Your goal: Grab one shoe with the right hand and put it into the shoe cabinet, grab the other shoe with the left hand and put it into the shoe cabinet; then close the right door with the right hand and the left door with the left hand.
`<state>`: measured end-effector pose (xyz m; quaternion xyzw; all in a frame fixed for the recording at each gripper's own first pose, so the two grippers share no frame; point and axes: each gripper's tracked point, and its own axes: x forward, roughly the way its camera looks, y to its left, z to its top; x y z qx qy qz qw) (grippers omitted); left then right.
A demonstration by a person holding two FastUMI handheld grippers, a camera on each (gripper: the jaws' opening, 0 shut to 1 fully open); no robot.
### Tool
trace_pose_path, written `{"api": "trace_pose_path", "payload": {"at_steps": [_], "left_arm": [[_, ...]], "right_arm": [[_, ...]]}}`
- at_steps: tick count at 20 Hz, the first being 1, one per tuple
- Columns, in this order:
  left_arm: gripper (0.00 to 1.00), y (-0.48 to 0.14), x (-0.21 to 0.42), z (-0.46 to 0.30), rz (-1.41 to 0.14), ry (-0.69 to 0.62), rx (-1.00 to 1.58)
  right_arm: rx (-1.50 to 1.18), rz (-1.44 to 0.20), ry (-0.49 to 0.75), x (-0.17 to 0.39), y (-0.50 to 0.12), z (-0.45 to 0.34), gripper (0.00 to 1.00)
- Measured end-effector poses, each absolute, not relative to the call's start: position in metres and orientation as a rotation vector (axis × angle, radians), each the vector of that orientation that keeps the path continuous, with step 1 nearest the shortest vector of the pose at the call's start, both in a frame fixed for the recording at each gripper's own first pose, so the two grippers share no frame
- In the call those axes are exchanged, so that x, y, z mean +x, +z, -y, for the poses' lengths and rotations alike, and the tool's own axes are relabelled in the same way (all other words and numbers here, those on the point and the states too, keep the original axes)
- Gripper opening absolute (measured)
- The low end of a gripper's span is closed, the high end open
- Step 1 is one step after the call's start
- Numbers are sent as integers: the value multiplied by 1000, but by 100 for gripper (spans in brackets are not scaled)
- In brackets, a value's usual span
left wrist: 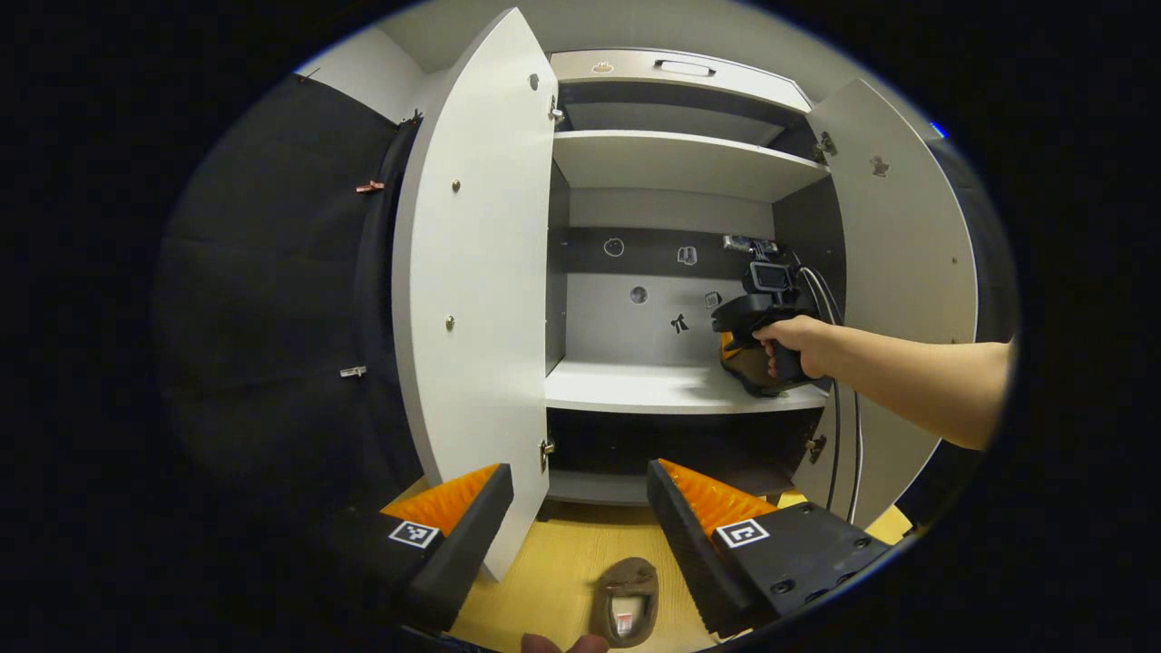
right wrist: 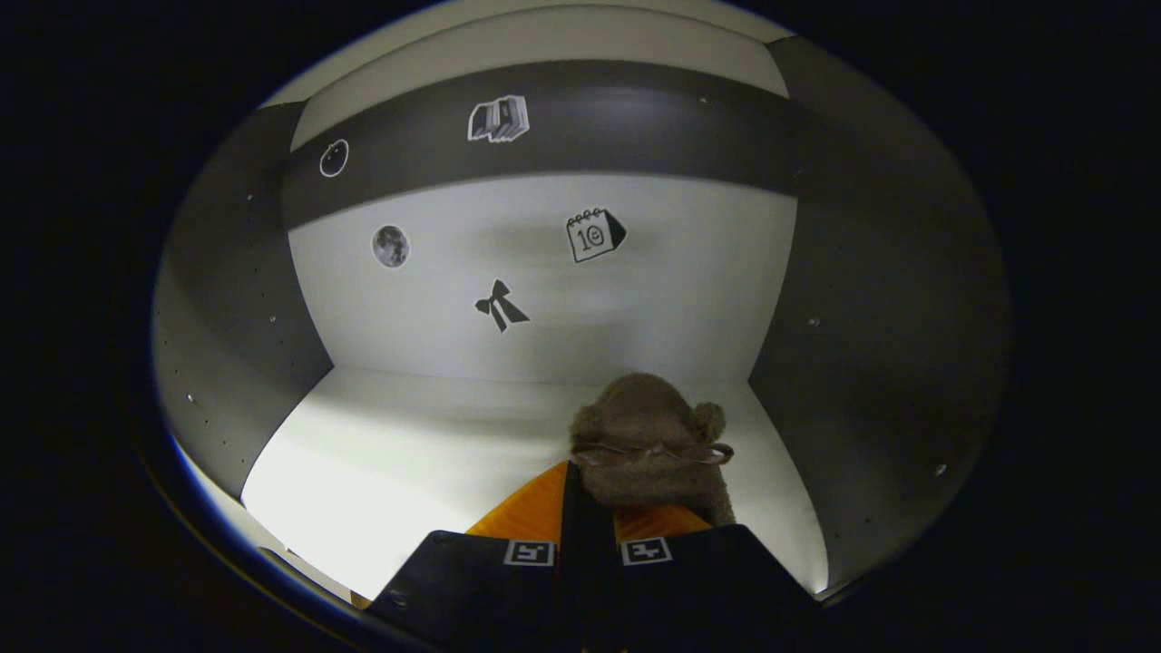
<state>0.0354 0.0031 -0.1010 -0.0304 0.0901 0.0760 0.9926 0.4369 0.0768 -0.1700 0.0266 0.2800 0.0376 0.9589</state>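
Right gripper view: right tongs [right wrist: 588, 535] clamp a shoe [right wrist: 648, 444]; left tongs [left wrist: 580, 517] gape above the other shoe [left wrist: 626, 603].

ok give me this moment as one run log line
right gripper: shut on first shoe, on cabinet shelf | left gripper: open, above second shoe on floor | both doors open

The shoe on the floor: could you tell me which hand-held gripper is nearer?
Left. The left hand-held gripper hovers open over the shoe; the right one reaches inside the cabinet.

Floor shoe [left wrist: 626, 603] partly cut off at edge.
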Motion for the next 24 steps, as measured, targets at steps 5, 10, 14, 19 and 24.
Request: {"api": "trace_pose_path", "payload": {"at_steps": [5, 10, 14, 19, 24], "left_arm": [[95, -94, 34, 4, -167, 144, -61], [95, -93, 30, 14, -174, 115, -66], [95, -99, 27, 21, -199, 84, -64], [95, -118, 23, 21, -273, 58, -87], [95, -172, 14, 26, -437, -6, -158]], "right_arm": [[101, -609, 70, 427, -167, -73, 20], [104, -558, 119, 401, -141, -78, 53], [122, -452, 153, 367, -103, -80, 95], [185, -283, 205, 300, -44, -84, 99], [152, -124, 235, 215, 4, -78, 99]]}}
